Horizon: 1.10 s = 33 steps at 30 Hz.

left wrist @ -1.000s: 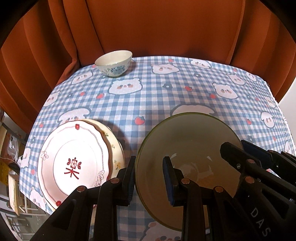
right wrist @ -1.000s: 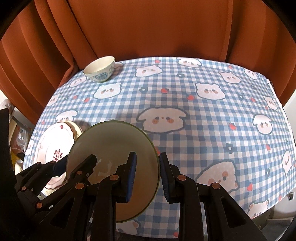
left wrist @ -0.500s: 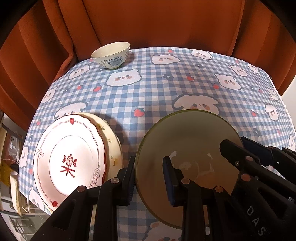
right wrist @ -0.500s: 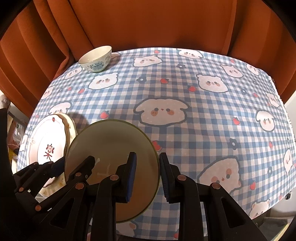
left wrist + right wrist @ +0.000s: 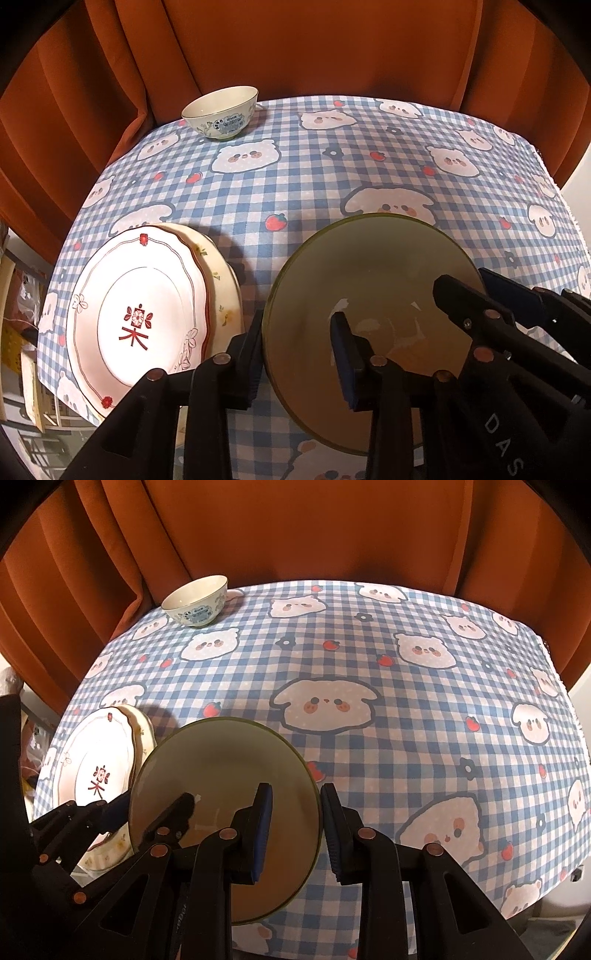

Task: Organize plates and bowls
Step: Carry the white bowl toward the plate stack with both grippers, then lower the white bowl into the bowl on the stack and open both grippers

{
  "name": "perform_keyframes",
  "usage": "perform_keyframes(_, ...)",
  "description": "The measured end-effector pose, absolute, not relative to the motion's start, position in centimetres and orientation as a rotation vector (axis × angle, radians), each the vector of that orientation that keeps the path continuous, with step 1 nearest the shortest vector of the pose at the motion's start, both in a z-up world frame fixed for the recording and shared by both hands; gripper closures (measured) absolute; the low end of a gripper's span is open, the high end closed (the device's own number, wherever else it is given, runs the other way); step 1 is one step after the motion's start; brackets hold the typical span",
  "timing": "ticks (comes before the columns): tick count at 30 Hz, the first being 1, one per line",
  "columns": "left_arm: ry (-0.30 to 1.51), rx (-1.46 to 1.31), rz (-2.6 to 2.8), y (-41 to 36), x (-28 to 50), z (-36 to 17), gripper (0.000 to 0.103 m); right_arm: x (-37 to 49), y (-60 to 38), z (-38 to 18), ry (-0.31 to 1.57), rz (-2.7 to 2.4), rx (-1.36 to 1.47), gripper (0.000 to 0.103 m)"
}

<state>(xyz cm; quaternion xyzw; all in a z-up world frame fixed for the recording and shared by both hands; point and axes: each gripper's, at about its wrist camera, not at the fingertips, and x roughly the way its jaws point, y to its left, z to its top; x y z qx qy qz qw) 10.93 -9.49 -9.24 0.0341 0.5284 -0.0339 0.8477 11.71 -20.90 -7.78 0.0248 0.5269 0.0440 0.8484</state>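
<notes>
Since the earlier frame the view had drawn back a little, so the small bowl (image 5: 220, 112) sat lower against the curtain (image 5: 295, 48), and the left gripper (image 5: 297, 352) no longer pinched the green bowl (image 5: 373, 291): its jaws were opening, straddling the near left rim with the pads off it. At far left the stacked plates (image 5: 140, 306) lay just beside that bowl on the checked tablecloth (image 5: 314, 177). To the right, the right gripper (image 5: 295, 829) straddled the opposite rim, its jaws also opening, pads just clear. The bowl seemed to rest on the cloth. The likely risk was a pad catching the rim on withdrawal, dragging or tipping the bowl against the plates.
</notes>
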Motion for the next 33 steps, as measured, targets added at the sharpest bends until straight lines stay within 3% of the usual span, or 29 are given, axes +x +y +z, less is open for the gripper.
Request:
perform_keyframes(14,1.077,0.017,-0.148,-8.3,11.1,-7.6,0.033,11.6,-20.4,-6.8,1.103,0.088,0.074,0.051)
perform_keyframes(33,1.016,0.015,-0.208,0.4,14.4,-4.4,0.029,13.7,-12.5,-3.1,1.032,0.014,0.06,0.045)
